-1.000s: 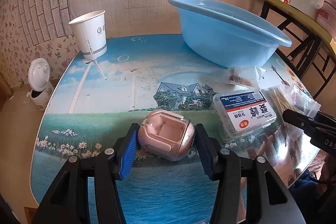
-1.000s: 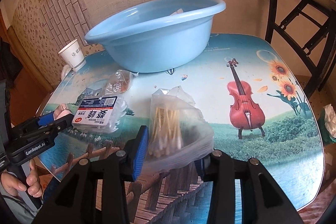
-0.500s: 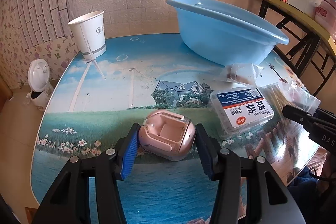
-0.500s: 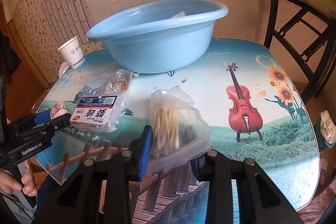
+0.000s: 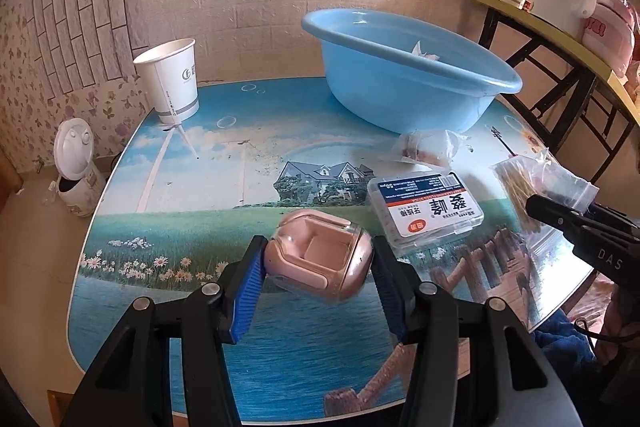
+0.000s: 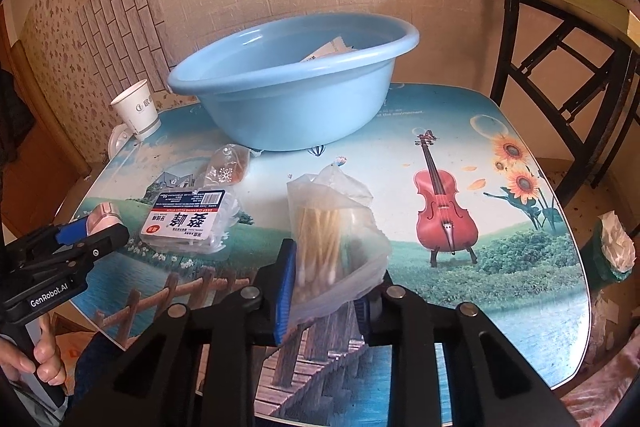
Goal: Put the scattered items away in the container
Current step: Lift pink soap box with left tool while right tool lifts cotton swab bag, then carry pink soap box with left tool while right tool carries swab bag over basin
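A paper cup (image 5: 170, 79) stands at the far left of the table (image 5: 192, 187). The left claw (image 5: 318, 281) is about half open and clamped on a pink case (image 5: 318, 261), held just above the table. Beside it lies a labelled plastic box (image 5: 426, 209), with a small clear packet (image 5: 426, 149) beyond it. Farther back sits the blue basin (image 5: 404, 75), some paper in it. On the right, the right claw (image 6: 326, 285) is closing, pinching a bag of cotton swabs (image 6: 332, 231).
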A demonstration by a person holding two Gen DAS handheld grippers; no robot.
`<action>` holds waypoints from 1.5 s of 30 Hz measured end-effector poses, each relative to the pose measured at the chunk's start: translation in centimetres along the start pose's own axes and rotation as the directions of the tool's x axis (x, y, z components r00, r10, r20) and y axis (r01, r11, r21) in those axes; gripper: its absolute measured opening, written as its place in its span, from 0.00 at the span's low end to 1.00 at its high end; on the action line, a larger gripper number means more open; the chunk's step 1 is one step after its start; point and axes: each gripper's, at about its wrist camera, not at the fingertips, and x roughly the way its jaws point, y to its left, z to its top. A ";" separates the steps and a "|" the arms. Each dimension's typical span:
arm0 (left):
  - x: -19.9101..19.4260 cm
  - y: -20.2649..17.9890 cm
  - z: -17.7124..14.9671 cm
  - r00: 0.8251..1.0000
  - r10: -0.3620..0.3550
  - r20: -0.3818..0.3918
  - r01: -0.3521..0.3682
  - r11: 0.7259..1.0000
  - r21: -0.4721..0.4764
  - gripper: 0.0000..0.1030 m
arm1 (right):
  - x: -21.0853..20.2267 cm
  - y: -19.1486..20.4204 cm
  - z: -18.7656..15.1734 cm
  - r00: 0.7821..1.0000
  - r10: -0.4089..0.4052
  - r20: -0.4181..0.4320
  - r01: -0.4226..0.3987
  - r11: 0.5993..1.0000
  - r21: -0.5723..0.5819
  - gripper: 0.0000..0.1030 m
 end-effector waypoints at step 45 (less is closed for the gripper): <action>-7.3 -6.3 5.5 0.973 -0.171 0.155 0.162 0.985 0.065 0.48 | -8.9 -0.2 4.1 0.983 0.054 0.174 -0.053 0.999 -0.009 0.25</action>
